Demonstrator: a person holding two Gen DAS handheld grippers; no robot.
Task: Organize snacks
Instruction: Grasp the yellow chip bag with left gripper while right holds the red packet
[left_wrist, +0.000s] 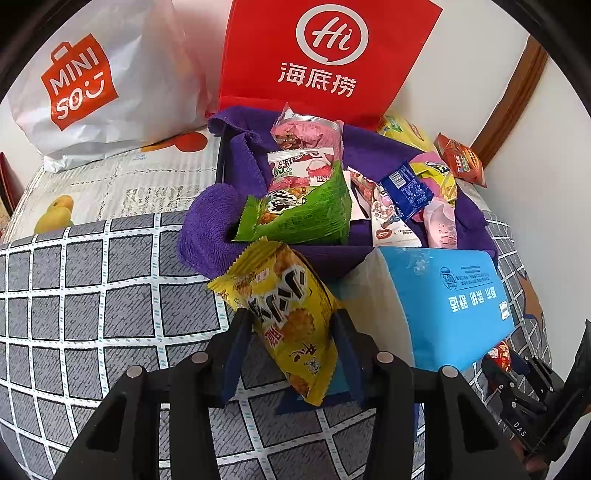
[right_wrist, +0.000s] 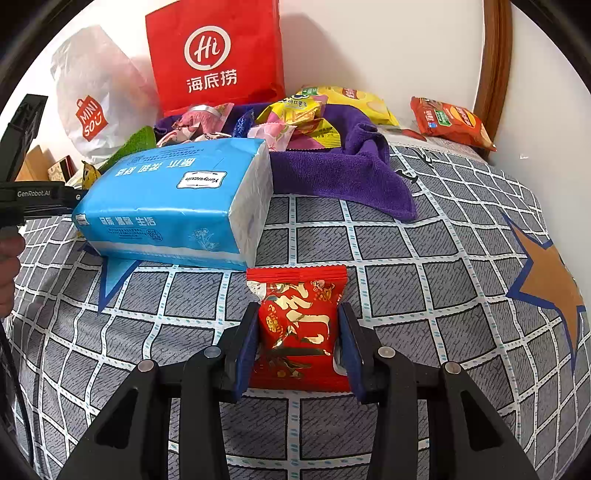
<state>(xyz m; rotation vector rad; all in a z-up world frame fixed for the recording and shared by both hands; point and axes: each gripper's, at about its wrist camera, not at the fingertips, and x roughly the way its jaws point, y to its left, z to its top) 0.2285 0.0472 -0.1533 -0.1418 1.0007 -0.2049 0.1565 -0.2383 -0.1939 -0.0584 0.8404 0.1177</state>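
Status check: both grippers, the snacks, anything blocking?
Left gripper shut on yellow cracker packet. Right gripper shut on red snack packet. Blue tissue pack sits before purple-lined basket.

Two carrier bags (left_wrist: 325, 55), one tissue pack (left_wrist: 454, 295), roughly a dozen snack packets (left_wrist: 295, 214).

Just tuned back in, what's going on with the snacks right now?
A person is sorting snacks on a checked bedspread, one gripper in each hand. The left gripper is closed on a yellow cracker packet; the right gripper is closed on a small red packet. Just ahead sits a blue tissue pack, and behind it a purple towel piled with more snack packets. Neither packet has been placed there yet.
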